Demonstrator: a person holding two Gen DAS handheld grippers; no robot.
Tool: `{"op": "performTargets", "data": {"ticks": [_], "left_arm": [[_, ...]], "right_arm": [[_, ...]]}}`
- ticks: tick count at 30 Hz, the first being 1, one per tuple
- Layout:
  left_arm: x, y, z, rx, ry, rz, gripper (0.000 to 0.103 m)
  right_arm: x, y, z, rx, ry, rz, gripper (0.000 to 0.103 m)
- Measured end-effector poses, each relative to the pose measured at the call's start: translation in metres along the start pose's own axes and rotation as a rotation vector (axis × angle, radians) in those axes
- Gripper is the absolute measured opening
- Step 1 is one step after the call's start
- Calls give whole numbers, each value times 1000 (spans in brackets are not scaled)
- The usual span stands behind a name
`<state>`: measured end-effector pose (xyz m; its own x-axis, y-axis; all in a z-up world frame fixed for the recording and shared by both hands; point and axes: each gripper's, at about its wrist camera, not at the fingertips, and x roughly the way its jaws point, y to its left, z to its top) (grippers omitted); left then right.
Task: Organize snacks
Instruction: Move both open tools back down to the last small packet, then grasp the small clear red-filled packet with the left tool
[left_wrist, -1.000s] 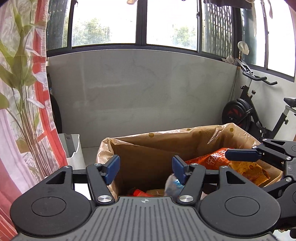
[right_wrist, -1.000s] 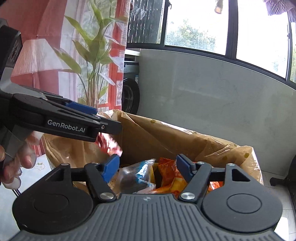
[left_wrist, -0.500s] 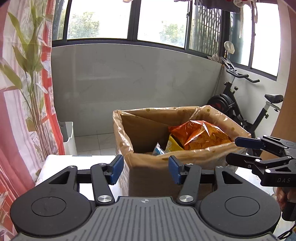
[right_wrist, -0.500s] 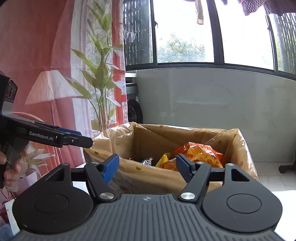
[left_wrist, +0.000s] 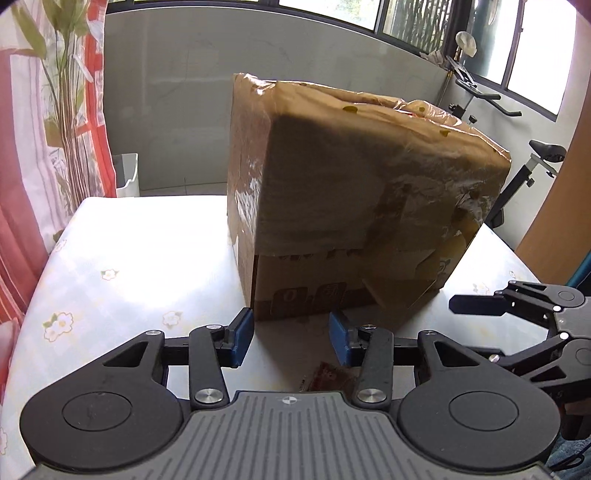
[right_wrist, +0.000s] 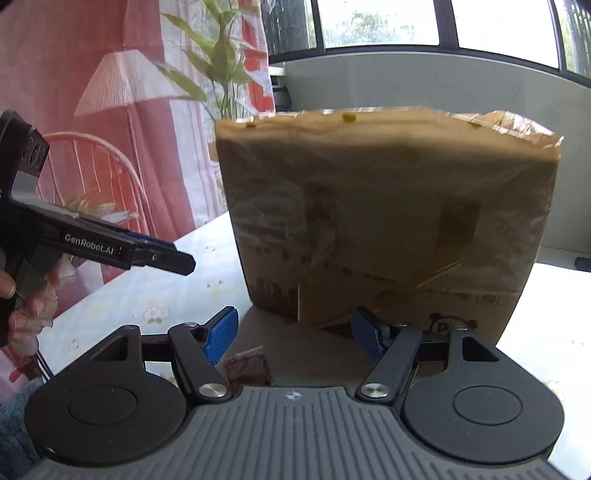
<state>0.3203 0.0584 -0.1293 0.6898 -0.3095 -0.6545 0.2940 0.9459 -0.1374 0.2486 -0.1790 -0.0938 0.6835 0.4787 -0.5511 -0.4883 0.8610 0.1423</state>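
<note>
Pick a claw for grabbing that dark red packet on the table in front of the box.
Probably left. The dark red packet lies just below the open left claw, roughly centred. The right claw, also open, has the packet off toward its left finger. Cardboard box is close behind, so descend short.

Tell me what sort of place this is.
Likely a home's enclosed balcony or sunroom: an exercise bike stands by the windows, patterned curtains hang beside them, and a floral-clothed table holds a cardboard box.
</note>
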Motion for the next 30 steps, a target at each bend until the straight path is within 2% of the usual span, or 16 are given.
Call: {"op": "performTargets", "data": {"ticks": [3, 5, 8, 12, 13, 14, 16, 19, 22, 30], "left_arm": [[11, 4, -11, -28, 20, -2, 47], [17, 7, -19, -54, 33, -7, 47], [24, 11, -30, -82, 55, -6, 46], [29, 15, -36, -94, 81, -4, 46], [30, 15, -37, -93, 86, -5, 46], [31, 15, -39, -92, 91, -6, 46], [34, 14, -40, -90, 103, -12, 46], [43, 10, -43, -87, 127, -19, 46], [51, 2, -47, -99, 151, -35, 46], [75, -36, -48, -75, 189, -87, 46]], "right_arm": [[28, 6, -15, -27, 135, 61, 70], [44, 13, -24, -81, 194, 76, 70], [63, 22, -31, -153, 232, 96, 70], [83, 25, -35, -185, 268, 118, 70], [87, 26, -36, -196, 276, 126, 65], [88, 27, -37, -210, 277, 131, 65], [87, 28, -40, -238, 266, 133, 51], [82, 21, -41, -232, 263, 159, 50], [73, 16, -48, -277, 249, 162, 50], [45, -20, -66, -211, 210, 121, 51]]}}
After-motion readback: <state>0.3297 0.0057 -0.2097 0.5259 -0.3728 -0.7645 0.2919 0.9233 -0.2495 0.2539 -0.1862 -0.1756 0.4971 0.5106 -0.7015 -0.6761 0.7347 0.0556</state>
